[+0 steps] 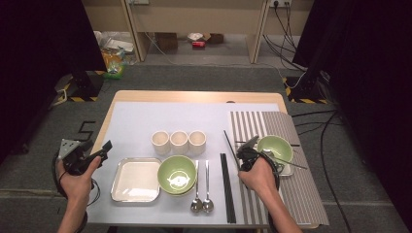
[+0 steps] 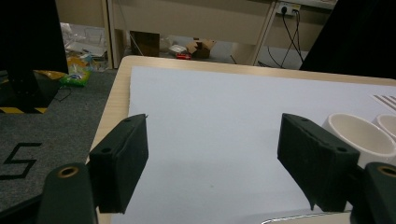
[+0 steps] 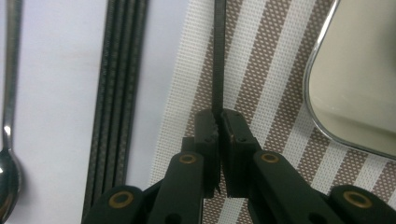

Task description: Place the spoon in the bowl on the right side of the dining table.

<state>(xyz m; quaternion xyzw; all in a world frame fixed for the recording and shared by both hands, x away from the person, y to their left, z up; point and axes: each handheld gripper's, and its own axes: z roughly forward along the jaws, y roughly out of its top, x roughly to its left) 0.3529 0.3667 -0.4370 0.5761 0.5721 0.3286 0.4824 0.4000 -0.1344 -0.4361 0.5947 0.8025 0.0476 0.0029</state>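
Single black chopstick (image 3: 218,56) pinched between closed jaws of right gripper (image 3: 219,122), lying across striped mat (image 3: 275,70) just beside tray (image 3: 359,74). More chopsticks (image 3: 116,93) laid on white sheet (image 3: 51,93), spoon (image 3: 8,140) beyond. Left gripper (image 2: 212,163) held wide open, empty, at table's (image 1: 194,95) left edge, near cup (image 2: 362,137).

High view looks forward-down over the whole table (image 1: 145,97); left gripper view sits low, facing across it; right gripper view looks close down on the striped mat (image 3: 275,70), shared with high.
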